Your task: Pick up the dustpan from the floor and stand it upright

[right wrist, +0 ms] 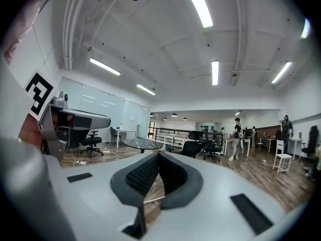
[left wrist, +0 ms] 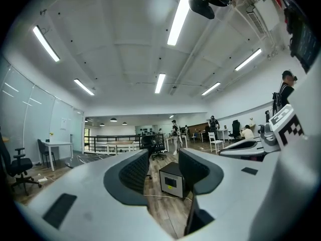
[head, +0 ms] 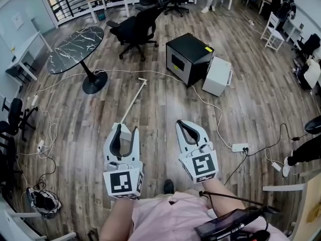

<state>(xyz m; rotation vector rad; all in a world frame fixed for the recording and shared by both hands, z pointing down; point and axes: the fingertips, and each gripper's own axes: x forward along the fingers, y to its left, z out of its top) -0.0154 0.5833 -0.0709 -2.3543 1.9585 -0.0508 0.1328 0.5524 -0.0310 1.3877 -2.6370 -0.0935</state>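
- Nearest the head camera, the person's pink-shirted chest (head: 160, 212) fills the lower edge, with one dark shoe (head: 169, 186) on the wooden floor (head: 160, 109) just ahead of it.
- Left gripper (head: 127, 128): held out in front and pointing away from the person. In its own view (left wrist: 164, 154) the jaws stand moderately apart with only floor and the distant room between them, so it holds nothing.
- Right gripper (head: 180, 123): held beside the left one, a little apart from it. In its own view (right wrist: 158, 154) the jaw tips meet, leaving a small hollow behind them, and nothing is caught there.
- Dustpan (head: 134, 100): it lies flat on the floor ahead of the left gripper. Its long white handle runs away and slightly to the right. The near end passes behind the left gripper's jaw tips in the head view, so the pan cannot be made out.
- A white power strip (head: 239, 147) and its cable lie on the floor to the right.
- Beyond the handle's far end stand a black cabinet (head: 188, 56) and a white box (head: 218, 76) touching its right side.
- Farther left is a round marble-topped surface (head: 76, 43); behind it is a black office chair (head: 135, 29).
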